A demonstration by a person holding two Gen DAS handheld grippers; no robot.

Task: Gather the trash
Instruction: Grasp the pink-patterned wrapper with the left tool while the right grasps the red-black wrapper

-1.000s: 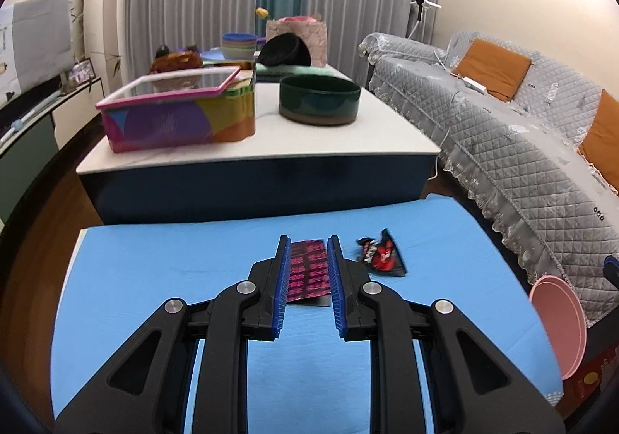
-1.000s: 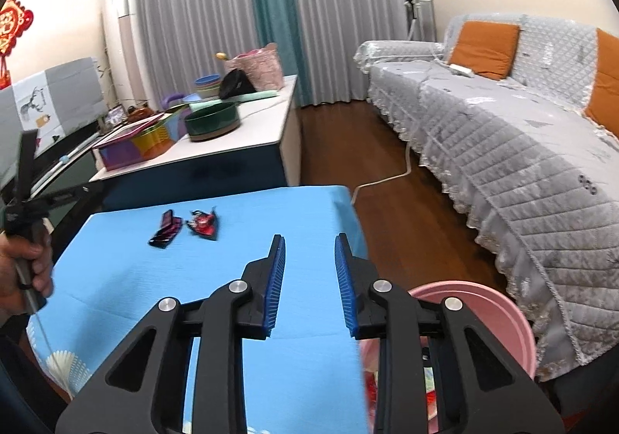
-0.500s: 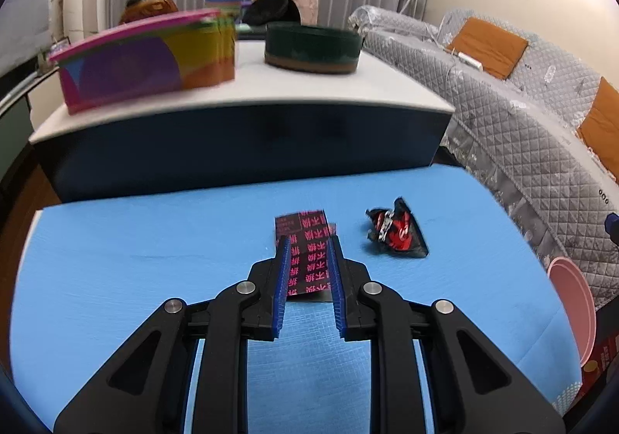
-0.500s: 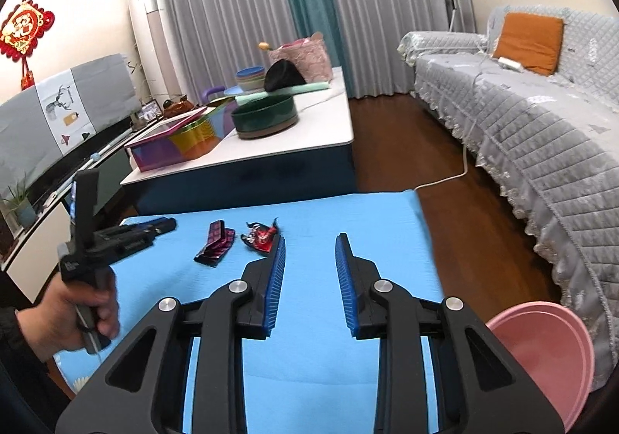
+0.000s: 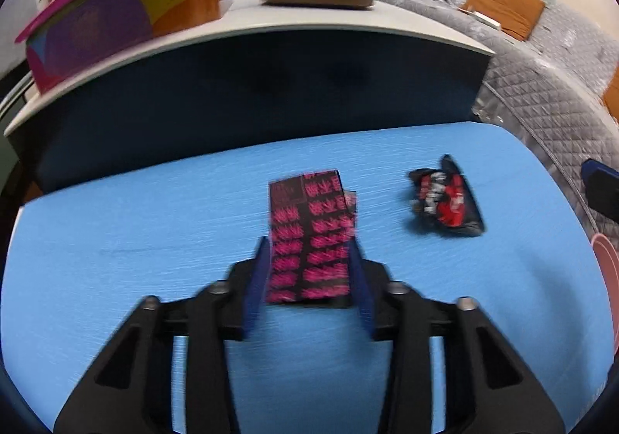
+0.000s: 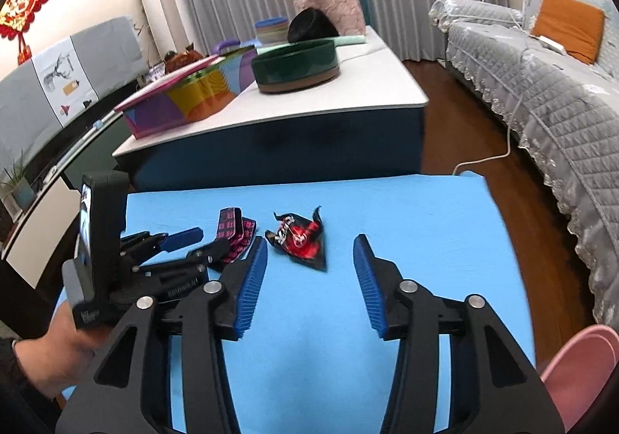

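Both grippers have closed in on the two wrappers lying on the blue mat: the left gripper (image 5: 309, 281) now straddles the near end of the pink-and-black wrapper (image 5: 311, 236), jaws opening and not yet pinching it. To its right, the red-and-black wrapper (image 6: 300, 238) lies just beyond the right gripper (image 6: 309, 281), whose jaws are spreading wide and empty. Neither piece is lifted (the pink bin (image 6: 576, 368) waits at near right), so collecting has barely begun.

Desk (image 6: 387, 318) covered in blue cloth, black-and-pink patterned wrapper (image 5: 309, 240) lying flat near its centre, crumpled red-and-black wrapper (image 5: 445, 201) at about 3 o'clock from it, apart
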